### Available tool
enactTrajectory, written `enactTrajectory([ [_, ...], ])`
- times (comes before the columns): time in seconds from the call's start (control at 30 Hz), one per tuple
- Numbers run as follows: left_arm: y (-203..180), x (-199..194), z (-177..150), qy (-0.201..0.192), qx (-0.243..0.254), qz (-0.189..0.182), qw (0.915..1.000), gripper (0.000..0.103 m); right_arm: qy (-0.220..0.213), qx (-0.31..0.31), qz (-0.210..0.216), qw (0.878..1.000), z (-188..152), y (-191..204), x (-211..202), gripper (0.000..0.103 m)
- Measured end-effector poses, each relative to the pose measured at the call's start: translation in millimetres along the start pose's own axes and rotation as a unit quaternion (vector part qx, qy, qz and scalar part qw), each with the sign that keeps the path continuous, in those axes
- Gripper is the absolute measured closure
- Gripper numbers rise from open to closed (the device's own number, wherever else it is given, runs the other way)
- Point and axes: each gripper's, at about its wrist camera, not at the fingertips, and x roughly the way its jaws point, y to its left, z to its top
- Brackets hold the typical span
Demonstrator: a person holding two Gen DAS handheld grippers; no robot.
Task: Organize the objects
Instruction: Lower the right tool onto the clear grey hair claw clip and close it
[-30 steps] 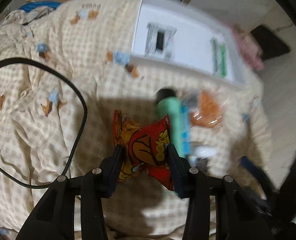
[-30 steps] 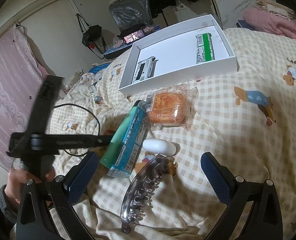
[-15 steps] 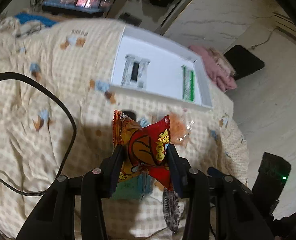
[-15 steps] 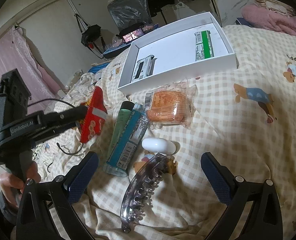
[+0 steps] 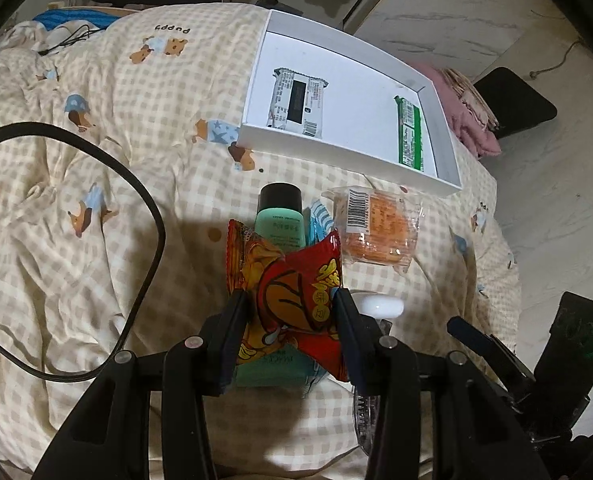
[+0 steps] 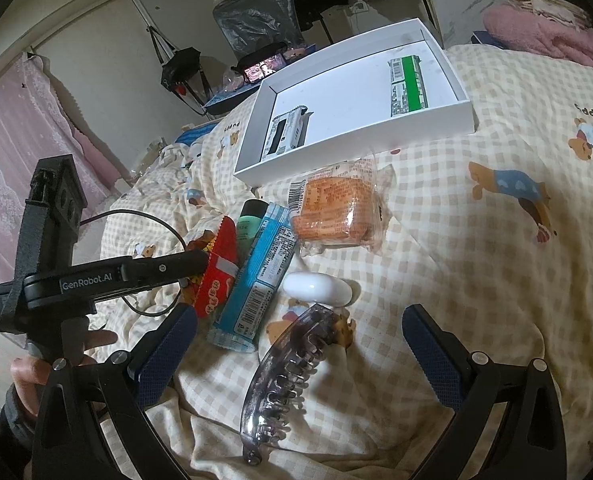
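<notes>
Lifted clear of the quilt point(image 5: 96, 184) now, red snack packet point(image 5: 292, 296) pinched in left gripper point(image 5: 292, 312), hanging short of the white box point(image 5: 448, 184); right gripper point(image 6: 300, 352) spread, empty; probably box-bound next.

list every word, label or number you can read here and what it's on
"GenRobot.AI": on the side of the left claw.
"puppy": printed on the bedspread, upside down in the left wrist view.
Red snack packet: yellow characters, not legible.
Packets in the white box, the blue packet, the orange packet: print and barcodes too small.
</notes>
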Motion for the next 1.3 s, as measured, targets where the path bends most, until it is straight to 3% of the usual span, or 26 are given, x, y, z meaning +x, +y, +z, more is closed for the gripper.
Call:
enactTrajectory([
  [0.33, 0.0, -12.6, 0.9, -0.035, -0.003, 0.005, 0.9994, 0.056, 0.000, 0.001, 0.000, 1.000, 0.1, -0.9, 1.5, 0.000],
  [0.57, -14.0, -25.6, 0.5, -0.073, 0.030, -0.009, 0.9969, 0.055, 0.012, 0.000, -0.009, 1.000, 3.2, -1.3, 3.9, 0.000],
  [0.83, -12.8, -22.6, 0.6, -0.064, 0.031, -0.025, 0.9972, 0.055, 0.073, -0.034, -0.043, 0.996, 15.0, 14.5, 10.2, 0.000],
  [1.17, -5.9, -17.0, 0.3, -0.049, 0.015, -0.023, 0.9984, 0.055, 0.161, -0.039, -0.037, 0.985, 8.1, 23.7, 20.8, 0.000],
  [1.2, -6.5, -17.0, 0.2, -0.049, 0.016, -0.023, 0.9984, 0.055, 0.168, -0.036, -0.034, 0.984, 5.6, 24.2, 22.7, 0.002],
  [1.27, -7.2, -16.8, -0.3, -0.049, 0.018, -0.023, 0.9984, 0.055, 0.185, -0.038, -0.030, 0.982, 0.2, 27.5, 27.9, 0.014],
  [1.3, -7.3, -16.7, -0.2, -0.048, 0.019, -0.022, 0.9984, 0.055, 0.193, -0.043, -0.032, 0.980, -2.4, 30.2, 31.1, 0.015],
])
